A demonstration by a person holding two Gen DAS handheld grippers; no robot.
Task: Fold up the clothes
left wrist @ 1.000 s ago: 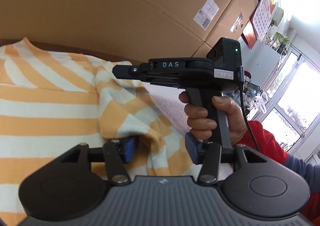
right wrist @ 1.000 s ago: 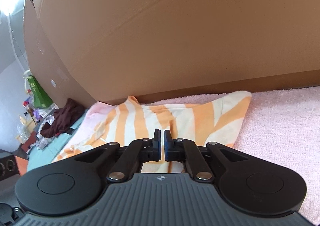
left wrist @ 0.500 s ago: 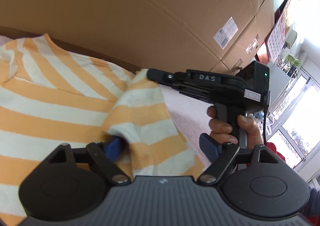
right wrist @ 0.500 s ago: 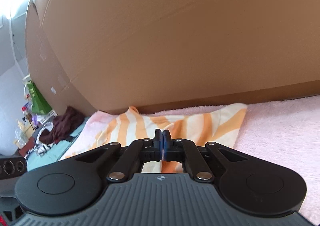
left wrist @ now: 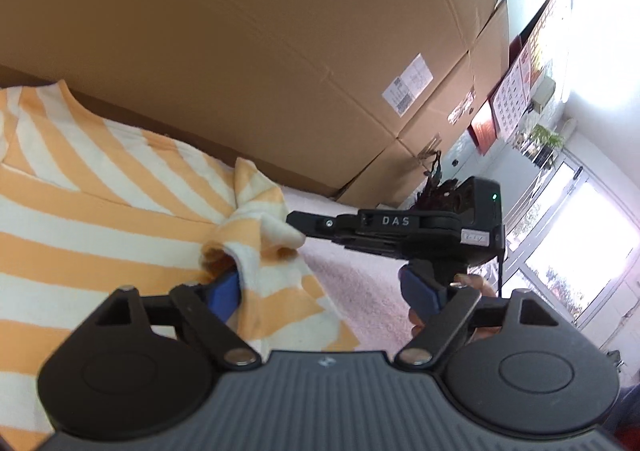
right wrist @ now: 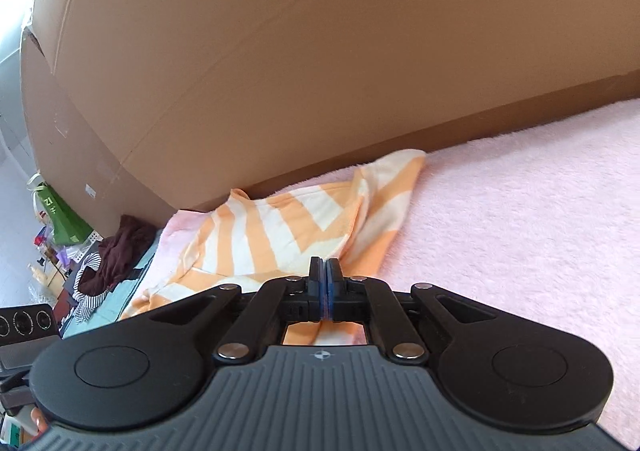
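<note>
1. Striped garment (left wrist: pixel 92 235): an orange-and-white striped garment is laid flat on the pink towelling surface (right wrist: pixel 520 219), with its far edge against the base of the cardboard boxes (left wrist: pixel 248 51). One part is bunched into a raised fold at the garment's right edge in the left wrist view.
2. Cardboard boxes: large brown cartons are stacked directly behind the surface and fill the upper half of both views. A white label (left wrist: pixel 408 89) is fixed to one carton.
3. Pink towelling surface: the area to the right of the garment is left uncovered in the right wrist view.
4. Left gripper (left wrist: pixel 326 293): the jaws are spread wide. The blue left pad (left wrist: pixel 224 293) is seen touching the bunched fold; the right pad stands clear of the fabric, so nothing is clamped.
5. Right gripper (right wrist: pixel 324 287): the jaws are pressed fully together. In the left wrist view its tip (left wrist: pixel 298 220) is seen at the raised fold, and striped fabric is seen under the closed pads in its own view; the garment is taken as pinched there.
6. Dark clothing (right wrist: pixel 120 251): a dark heap is seen beyond the garment's far left end, off the towelling.
</note>
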